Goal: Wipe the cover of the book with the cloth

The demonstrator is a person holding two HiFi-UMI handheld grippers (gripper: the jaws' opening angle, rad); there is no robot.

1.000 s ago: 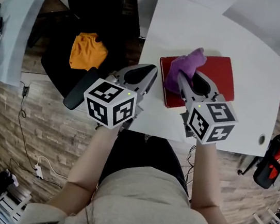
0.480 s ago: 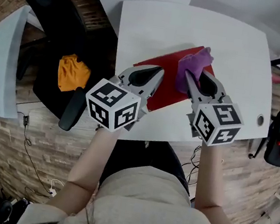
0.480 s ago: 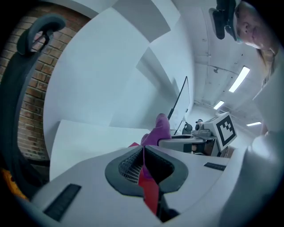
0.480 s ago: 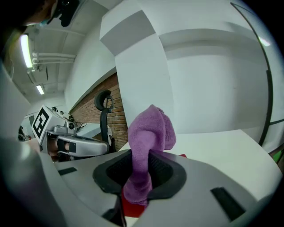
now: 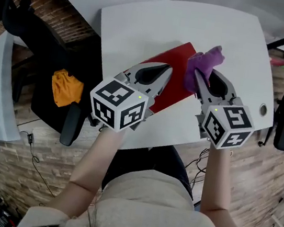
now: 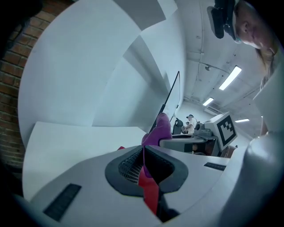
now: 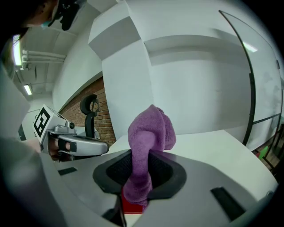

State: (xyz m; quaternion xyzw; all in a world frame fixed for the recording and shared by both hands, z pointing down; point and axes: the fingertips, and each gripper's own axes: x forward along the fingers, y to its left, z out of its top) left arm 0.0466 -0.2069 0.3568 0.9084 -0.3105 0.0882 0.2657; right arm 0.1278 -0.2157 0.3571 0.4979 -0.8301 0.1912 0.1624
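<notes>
The right claw (image 5: 204, 78) is clamped on a purple cloth (image 5: 207, 62). The cloth is pinched at its middle between the pads, with one bunched end rising up and forward past the tips and the other end hanging below them. The left claw (image 5: 161, 75) is pressed together to a thin slit and holds nothing; only the red of the book (image 5: 173, 62) and a sliver of purple show through the slit. Its tips sit over the near left part of the book, but whether they touch the cover cannot be told

The book is a thin red one with a plain cover. It lies flat on the white surface (image 5: 144, 26), towards the near edge and skewed to that edge. Its right side lies under the cloth and the right claw. The two claws are side by side over it, close but apart. To the left of the surface stands a black chair (image 5: 40, 53) with an orange rag (image 5: 64, 87) on its seat
</notes>
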